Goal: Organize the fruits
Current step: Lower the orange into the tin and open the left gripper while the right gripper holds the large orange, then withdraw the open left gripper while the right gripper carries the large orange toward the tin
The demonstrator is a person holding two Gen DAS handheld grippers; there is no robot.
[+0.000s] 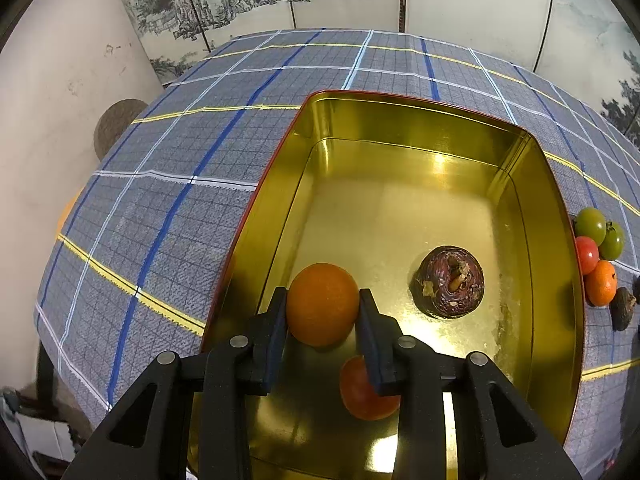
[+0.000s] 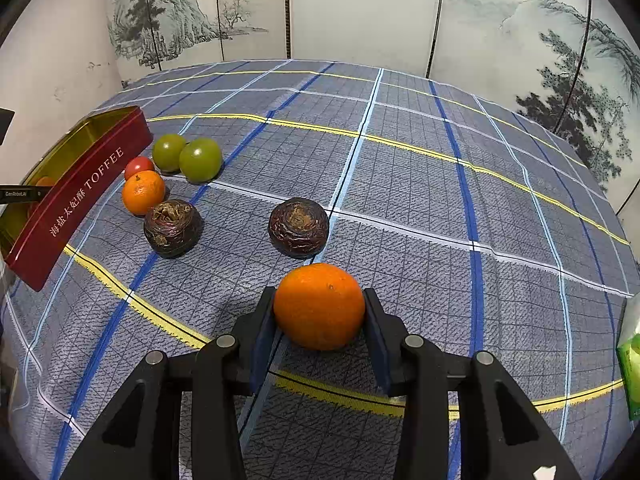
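**Two oranges gripped: left over the tin, right on the cloth**

My left gripper (image 1: 323, 300) pinches an orange (image 1: 322, 304) at centre bottom of its view, inside the gold tin (image 1: 556, 216). A red fruit (image 1: 368, 390) lies just below it and a dark wrinkled fruit (image 1: 449, 282) to the right. I judge the release should land on bare floor, clear of both.

My right gripper (image 2: 319, 306) clamps a second orange (image 2: 319, 306) low centre, above the checked cloth (image 2: 420, 208). The tin's red wall (image 2: 76, 200) sits at far left; I'd lift over that rim, not nudge the loose fruit beside it.
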